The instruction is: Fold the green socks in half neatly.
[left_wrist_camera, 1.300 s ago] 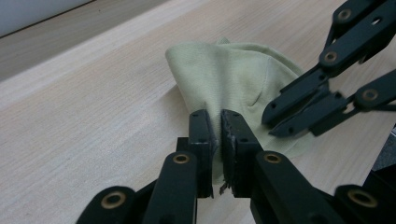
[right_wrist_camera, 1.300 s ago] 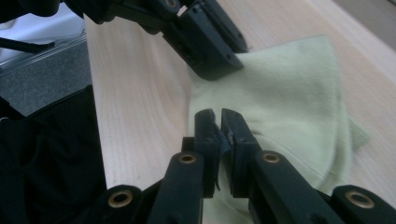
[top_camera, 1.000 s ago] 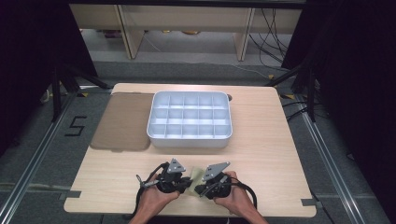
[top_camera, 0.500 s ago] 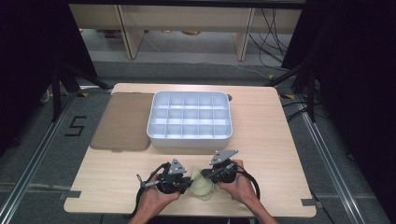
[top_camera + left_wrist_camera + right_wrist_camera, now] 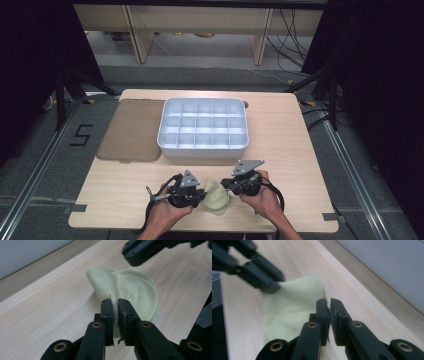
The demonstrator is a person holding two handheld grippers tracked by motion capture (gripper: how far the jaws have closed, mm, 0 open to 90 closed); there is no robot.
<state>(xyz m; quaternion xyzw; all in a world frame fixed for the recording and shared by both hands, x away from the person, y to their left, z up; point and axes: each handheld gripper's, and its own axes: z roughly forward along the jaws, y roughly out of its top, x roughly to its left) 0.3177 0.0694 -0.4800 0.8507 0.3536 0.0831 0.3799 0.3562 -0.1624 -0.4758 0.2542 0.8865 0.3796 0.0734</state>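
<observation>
Two claws at the near edge of the bench [image 5: 280, 135], one in each of my hands. Left claw [image 5: 199, 196] is pinching a fold of the pale yellow-green cloth [image 5: 216, 197]; in the left gripper view the cloth [image 5: 130, 293] rises as a rumpled hump just beyond the jaws, and a strip of it runs down between them, the jaws pressed against it from both sides. Right claw [image 5: 226, 185] sits just to the right of the cloth, its grey three-cornered plate [image 5: 248, 166] tilted up toward the tray. In the right gripper view the right claw [image 5: 328, 303] has its jaws nearly together with only a thin slit between; the cloth [image 5: 292, 307] lies flat to the left and ahead of them, its edge passing right by the jaw tips (I cannot tell whether any fabric is actually caught in that slit). Left claw [image 5: 270, 286] appears there too, blurred, at the cloth's far corner. Right claw [image 5: 140, 255] likewise shows as a dark blur above the cloth in the left gripper view. Cloth position: on the bench between the two claws, close to the near edge, well apart from the tray. White compartment tray [image 5: 165, 134] sits mid-bench, a grid of small cells. Brown flat lid [image 5: 131, 131] lies just left of the tray, touching or nearly touching its side, overhanging the bench's left edge.
</observation>
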